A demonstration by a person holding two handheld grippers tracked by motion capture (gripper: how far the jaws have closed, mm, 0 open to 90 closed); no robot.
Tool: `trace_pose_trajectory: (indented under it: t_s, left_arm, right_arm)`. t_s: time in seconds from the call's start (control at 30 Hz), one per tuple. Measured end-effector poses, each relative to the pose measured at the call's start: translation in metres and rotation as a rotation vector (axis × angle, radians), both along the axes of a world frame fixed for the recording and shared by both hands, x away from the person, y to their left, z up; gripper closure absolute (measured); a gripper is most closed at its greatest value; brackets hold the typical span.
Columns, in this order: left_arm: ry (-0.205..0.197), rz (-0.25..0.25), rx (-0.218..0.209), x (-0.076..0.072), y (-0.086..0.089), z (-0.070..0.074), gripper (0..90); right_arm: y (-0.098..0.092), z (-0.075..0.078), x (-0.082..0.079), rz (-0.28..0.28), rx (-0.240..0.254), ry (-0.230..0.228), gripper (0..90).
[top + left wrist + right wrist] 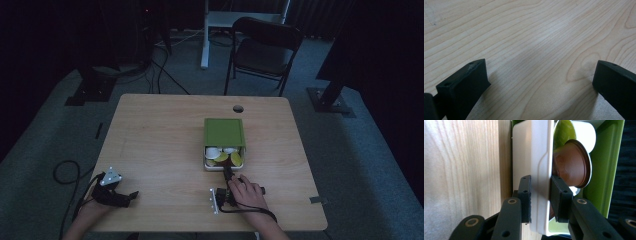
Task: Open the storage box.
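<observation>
High view: the wooden desk [160, 150] carries a green box [224, 132] right of centre, its white drawer [214, 167] pulled toward the person. The right tool [228, 175] clamps the drawer's front wall; the left tool [131, 196] rests released, well apart.

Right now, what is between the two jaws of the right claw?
The white drawer front of the green box; the right claw is clamped on it, seen in the right gripper view.
</observation>
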State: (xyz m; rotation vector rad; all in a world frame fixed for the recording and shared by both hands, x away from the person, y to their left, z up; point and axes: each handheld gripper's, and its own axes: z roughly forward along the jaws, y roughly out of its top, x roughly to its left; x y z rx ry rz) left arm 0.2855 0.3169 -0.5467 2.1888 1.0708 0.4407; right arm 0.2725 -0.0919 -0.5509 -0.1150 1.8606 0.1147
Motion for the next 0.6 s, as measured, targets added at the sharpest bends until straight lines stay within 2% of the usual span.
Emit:
trace_pose_trajectory:
  t_s: [0.23,0.6]
  left_arm:
    - [0.0,0.0,0.0,0.0,0.0,0.0,0.0]
    - [0.002,0.0,0.002,0.0,0.0,0.0,0.0]
  right_arm:
    - [-0.001,0.0,-0.006,0.007,-0.001,0.001,71.9]
    - [-0.002,0.003,-0.022,0.007,0.007,0.027,71.9]
